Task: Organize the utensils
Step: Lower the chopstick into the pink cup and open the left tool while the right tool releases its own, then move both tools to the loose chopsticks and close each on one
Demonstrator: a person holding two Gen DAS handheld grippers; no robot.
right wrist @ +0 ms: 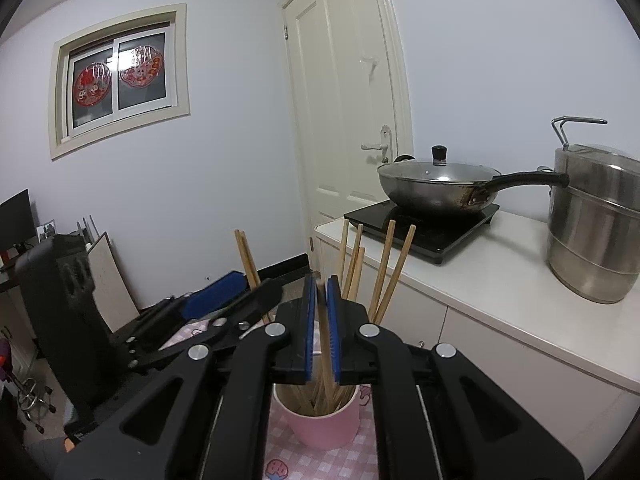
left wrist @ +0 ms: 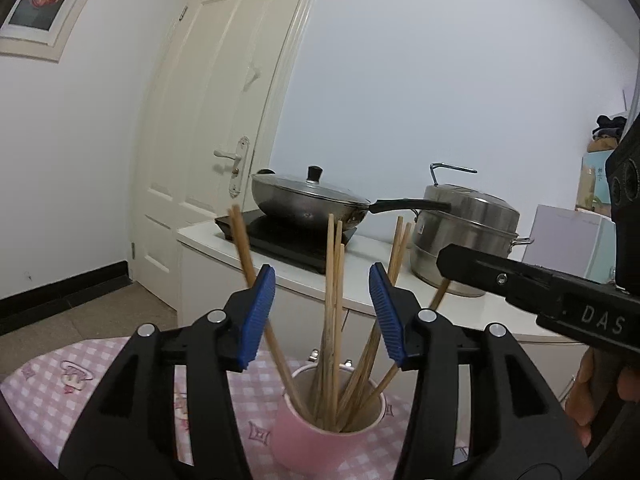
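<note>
Wooden chopsticks [left wrist: 334,312] stand near-upright in a pink cup [right wrist: 322,420] on the checkered tabletop [left wrist: 48,392], tips fanning upward. The right tool [right wrist: 322,316] pinches one chopstick [right wrist: 325,344]; the left tool [left wrist: 322,312] gapes wide around the bundle.

1. You get soft, even, cool room light in both views; the walls look pale blue-grey.
2. Shadows are faint and diffuse.
3. Glare sits on the window [right wrist: 120,80] glass and on the pan lid [right wrist: 440,170].
4. Fisheye bending curves the door [left wrist: 224,120] and darkens the corners.
5. One chopstick [left wrist: 244,244] is motion-blurred; the rest looks sharp.
</note>
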